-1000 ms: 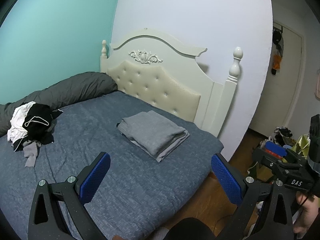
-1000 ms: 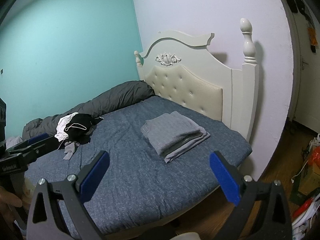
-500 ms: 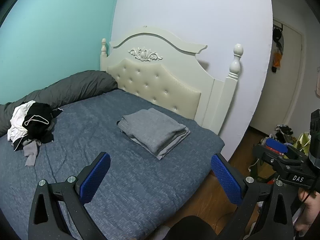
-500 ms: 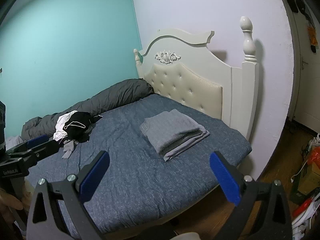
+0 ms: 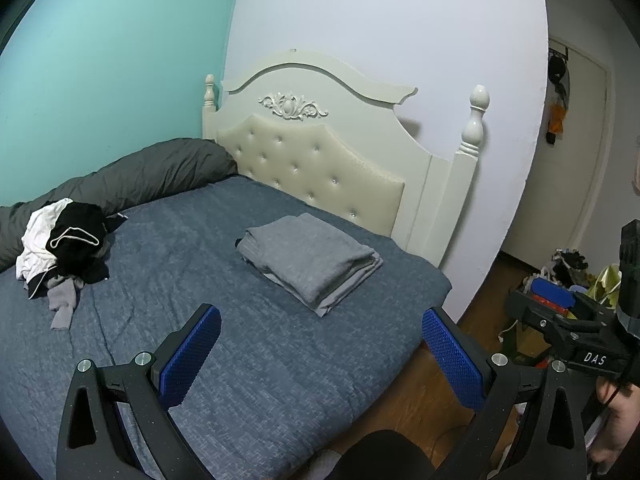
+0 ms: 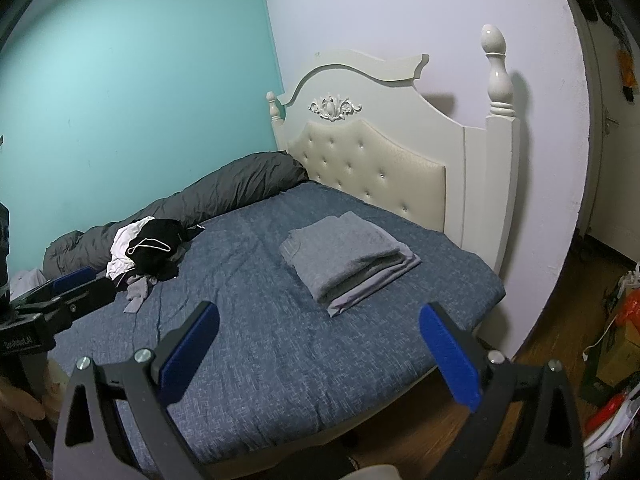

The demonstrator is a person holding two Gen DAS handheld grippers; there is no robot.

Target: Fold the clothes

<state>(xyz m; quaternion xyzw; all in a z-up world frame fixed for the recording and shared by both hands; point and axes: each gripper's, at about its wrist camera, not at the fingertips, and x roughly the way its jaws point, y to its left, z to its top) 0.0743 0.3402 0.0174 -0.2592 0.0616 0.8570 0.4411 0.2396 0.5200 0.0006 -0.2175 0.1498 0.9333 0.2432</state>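
A stack of folded grey clothes (image 5: pixel 310 258) (image 6: pixel 346 258) lies on the blue bed cover near the headboard. A loose heap of black, white and grey clothes (image 5: pixel 64 244) (image 6: pixel 148 250) sits at the bed's left side by the dark duvet. My left gripper (image 5: pixel 320 320) hangs open above the bed's near part, nothing between its blue pads. My right gripper (image 6: pixel 318 318) is likewise open and empty, held off the bed's near edge. Each gripper also shows at the edge of the other's view.
The bed (image 5: pixel 248 344) has a cream tufted headboard (image 5: pixel 316 168) with posts. A rolled dark grey duvet (image 5: pixel 132 180) runs along the teal wall. Wooden floor (image 6: pixel 560 320) with cluttered bags and items lies to the right, near a door (image 5: pixel 576 152).
Both views have shifted only slightly relative to the bed. The clothes lie as before and both grippers stay open.
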